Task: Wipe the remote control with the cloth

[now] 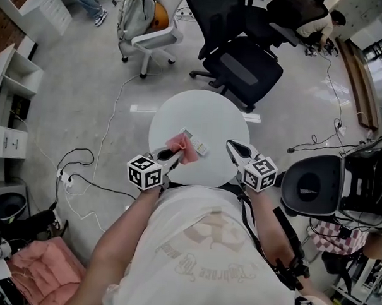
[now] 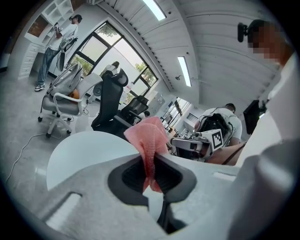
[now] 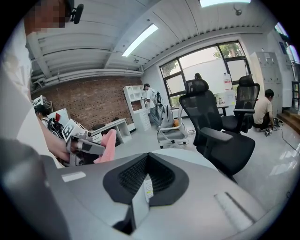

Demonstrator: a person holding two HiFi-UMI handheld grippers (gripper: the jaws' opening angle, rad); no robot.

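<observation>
The remote control point(image 1: 196, 143) is a slim white bar with small markings on its face. It lies flat and slantwise on the round white table point(image 1: 212, 112), a little toward the person's side of the middle.

The cloth point(image 1: 180, 147) is a small pink rag with a fine, netted texture, crumpled into a bunch. The left tongs point(image 1: 174, 156) are clamped on it. In the left gripper view the pads pinch a narrow fold of it, and the rest fans out past the tips. In the head view the bunch sits at the near left end of the remote control and overlaps its edge. I cannot tell whether the cloth presses on the remote or hangs just over it.

The right tongs point(image 1: 233, 147) are closed tight with nothing held. Their tips are just to the right of the remote control and apart from it, over the table. The remote lies between the two pairs of tongs, which point inward toward it. The right gripper view shows the left tongs point(image 3: 86, 146) off to its left, with the pink cloth point(image 3: 107, 146) sticking out of them.
</observation>
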